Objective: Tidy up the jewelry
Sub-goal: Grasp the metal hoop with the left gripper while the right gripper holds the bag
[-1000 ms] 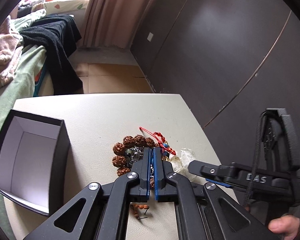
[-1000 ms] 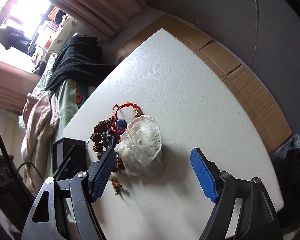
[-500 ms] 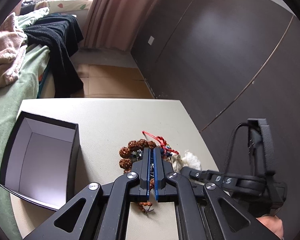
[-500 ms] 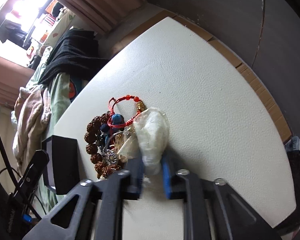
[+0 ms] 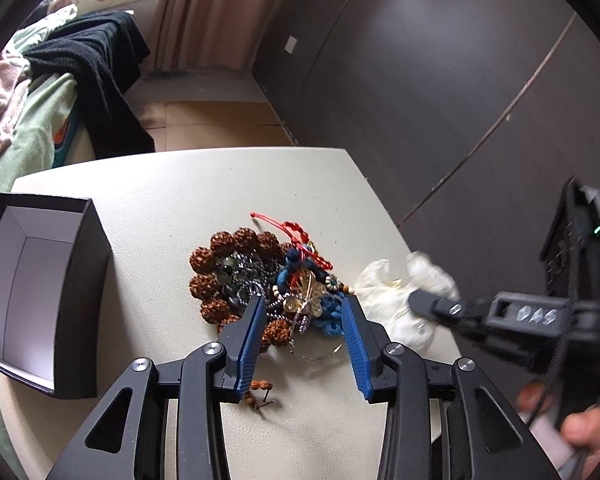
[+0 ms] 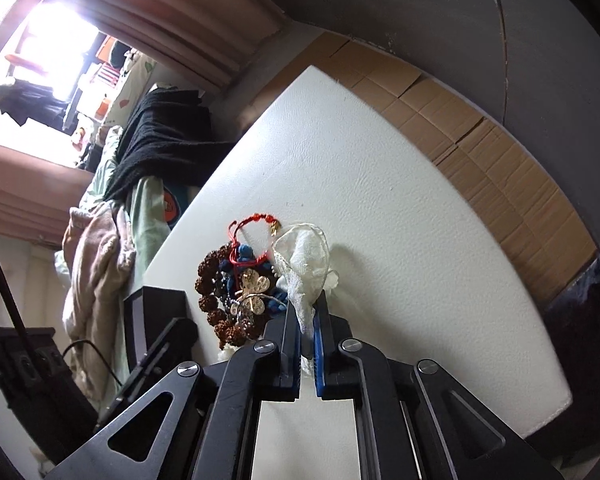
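1. While the jewelry pile (image 5: 268,280) lies on the white table (image 5: 204,192), the left gripper (image 5: 302,312) is opening its jaws just over the near side of the pile.
2. A second ago those blue fingers (image 5: 252,340) were pressed tight together at the pile. Now they stand apart, with the gold butterfly charm (image 5: 306,300) and the blue cord (image 5: 328,316) between them but not squeezed.
3. The right gripper (image 6: 307,312) did the opposite. It was wide open a second ago, and now it is clamped on the white gauze pouch (image 6: 306,264), which sits just beside the pile and touches it.
4. The pouch stands up a little from the table in that grip, so I think it is being pulled away from the pile.
5. The brown bead bracelet (image 5: 220,276) and the red cord bracelet (image 5: 296,236) are in the pile too, tangled with the rest.
6. The open black box (image 5: 40,292) waits well to the left of the pile, with nothing in it.
7. I think this means the pouch goes first, and the left gripper is free to pick a piece next.
8. A chain could snag on the pouch and drag along with it.
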`<state>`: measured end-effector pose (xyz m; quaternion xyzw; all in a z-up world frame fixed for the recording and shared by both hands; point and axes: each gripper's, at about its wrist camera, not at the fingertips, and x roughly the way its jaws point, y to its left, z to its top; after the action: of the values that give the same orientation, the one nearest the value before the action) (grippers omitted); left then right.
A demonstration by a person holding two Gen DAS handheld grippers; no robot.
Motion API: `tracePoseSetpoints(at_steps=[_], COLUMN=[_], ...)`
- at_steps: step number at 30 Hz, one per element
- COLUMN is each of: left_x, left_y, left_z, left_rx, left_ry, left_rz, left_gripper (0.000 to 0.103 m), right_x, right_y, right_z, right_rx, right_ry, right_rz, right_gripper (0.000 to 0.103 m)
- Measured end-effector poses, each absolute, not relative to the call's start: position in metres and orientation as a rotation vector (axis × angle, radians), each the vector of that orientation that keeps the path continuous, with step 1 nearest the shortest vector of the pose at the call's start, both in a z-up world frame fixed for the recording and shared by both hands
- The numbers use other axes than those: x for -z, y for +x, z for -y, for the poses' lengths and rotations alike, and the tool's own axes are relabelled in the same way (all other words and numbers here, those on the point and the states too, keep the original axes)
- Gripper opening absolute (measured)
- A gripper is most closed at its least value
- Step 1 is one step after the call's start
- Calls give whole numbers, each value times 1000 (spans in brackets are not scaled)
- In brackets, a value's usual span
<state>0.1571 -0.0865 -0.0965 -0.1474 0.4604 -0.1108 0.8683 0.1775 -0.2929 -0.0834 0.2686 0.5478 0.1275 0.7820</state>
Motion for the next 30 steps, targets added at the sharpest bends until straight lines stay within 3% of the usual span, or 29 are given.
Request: tracePoseSetpoints(at_steps=[15, 19, 30], left_x=[121, 122, 136], left_y=[156, 157, 149], left_z=[122, 134, 141], left_rx=[172, 175, 165], left_ry=[-81, -24, -35], left_rz=[-981, -987, -1101], left_gripper=[41, 54, 56], right_x=[64, 64, 63], right_y=[172, 174, 174], right_z=[330, 333, 340], right_rx=[-234, -240, -222], right_ry=[615, 622, 627], right_rz=[-1121, -1127, -1127], right_gripper=[6, 6, 6])
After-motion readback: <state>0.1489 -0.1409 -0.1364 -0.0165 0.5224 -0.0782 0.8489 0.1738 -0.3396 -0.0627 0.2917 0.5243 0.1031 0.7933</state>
